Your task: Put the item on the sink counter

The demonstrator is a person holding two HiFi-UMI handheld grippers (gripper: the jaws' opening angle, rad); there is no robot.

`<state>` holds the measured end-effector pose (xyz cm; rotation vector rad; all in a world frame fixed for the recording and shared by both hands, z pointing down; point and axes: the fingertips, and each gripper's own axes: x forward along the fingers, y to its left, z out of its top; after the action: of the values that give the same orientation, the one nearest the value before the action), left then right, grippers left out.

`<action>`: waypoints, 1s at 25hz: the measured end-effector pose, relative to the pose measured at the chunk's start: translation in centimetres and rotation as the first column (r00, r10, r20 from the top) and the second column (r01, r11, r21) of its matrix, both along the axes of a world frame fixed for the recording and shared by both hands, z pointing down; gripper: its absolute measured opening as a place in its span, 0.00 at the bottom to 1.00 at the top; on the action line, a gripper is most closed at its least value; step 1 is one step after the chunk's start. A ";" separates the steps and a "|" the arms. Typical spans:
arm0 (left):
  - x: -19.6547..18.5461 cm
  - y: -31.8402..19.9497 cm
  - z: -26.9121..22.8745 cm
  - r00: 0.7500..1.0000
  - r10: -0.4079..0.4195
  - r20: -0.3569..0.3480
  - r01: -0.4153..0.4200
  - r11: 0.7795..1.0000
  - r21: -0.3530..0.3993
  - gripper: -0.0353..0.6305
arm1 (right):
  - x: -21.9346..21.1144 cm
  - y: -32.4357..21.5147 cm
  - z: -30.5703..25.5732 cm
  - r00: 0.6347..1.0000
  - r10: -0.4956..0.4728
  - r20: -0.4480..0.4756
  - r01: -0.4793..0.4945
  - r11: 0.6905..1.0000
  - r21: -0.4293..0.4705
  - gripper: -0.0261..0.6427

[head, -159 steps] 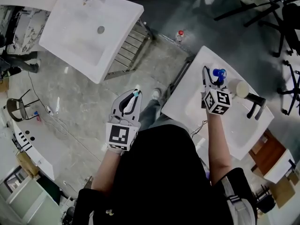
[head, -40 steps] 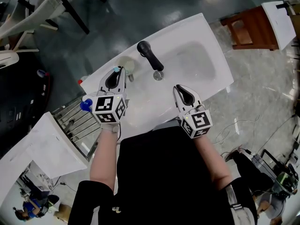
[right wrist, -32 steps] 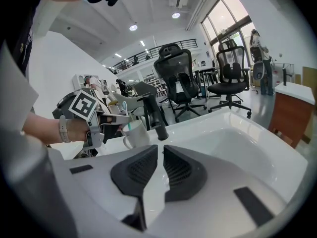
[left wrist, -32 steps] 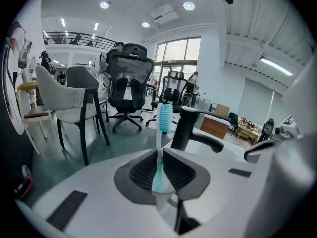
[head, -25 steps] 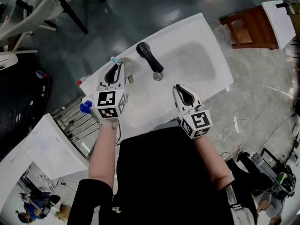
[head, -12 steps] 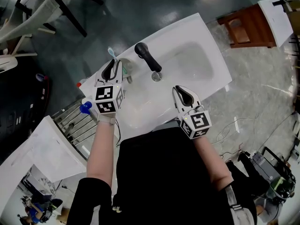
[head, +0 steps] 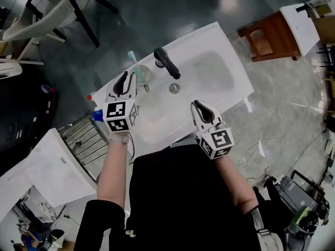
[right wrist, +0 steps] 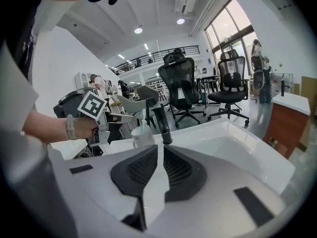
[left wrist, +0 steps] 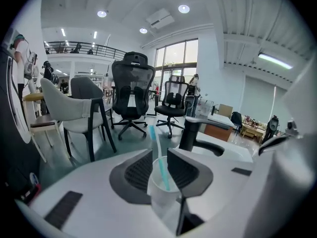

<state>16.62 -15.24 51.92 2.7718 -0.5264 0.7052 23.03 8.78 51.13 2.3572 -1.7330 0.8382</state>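
Observation:
A teal toothbrush (head: 133,61) (left wrist: 157,148) stands tilted in a white cup (head: 144,75) (left wrist: 166,192) (right wrist: 140,138). The cup is on the white sink counter (head: 225,46), left of the black faucet (head: 166,63). My left gripper (head: 128,77) (left wrist: 159,152) is level at the cup. Its jaws stand either side of the brush handle, slightly wider than it, and no pad presses on it. My right gripper (head: 198,104) (right wrist: 161,150) hovers over the counter's near edge, shut and empty.
A blue-capped bottle (head: 97,114) stands at the counter's left end behind my left gripper. A metal rack (head: 86,137) and a second white basin (head: 36,166) lie lower left. A wooden stool (head: 269,38) is at the right, with chairs (head: 63,4) beyond the sink.
My left gripper has moved forward to the cup. The toothbrush, earlier only a teal tip at its jaws, now stands tilted in the cup. The right gripper has stayed in place.

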 end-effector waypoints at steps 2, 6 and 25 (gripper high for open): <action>-1.1 0.4 -1.4 1.000 -0.006 -0.024 0.006 1.000 0.005 0.21 | -0.9 0.0 -0.9 1.000 -0.016 -0.012 0.016 1.000 0.009 0.12; -3.8 1.4 -4.2 0.997 -0.017 -0.074 0.019 0.999 0.026 0.18 | -2.6 -0.4 -2.7 0.998 -0.050 -0.044 0.051 0.998 0.031 0.12; -23.6 6.3 -11.7 0.967 -0.183 -0.176 0.201 0.976 0.088 0.10 | -15.5 -5.9 -10.3 0.934 -0.338 -0.116 0.353 0.923 0.156 0.12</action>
<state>-6.99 -8.96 40.26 2.7912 -0.8041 0.4083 7.50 2.85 40.79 2.0471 -2.1736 0.5397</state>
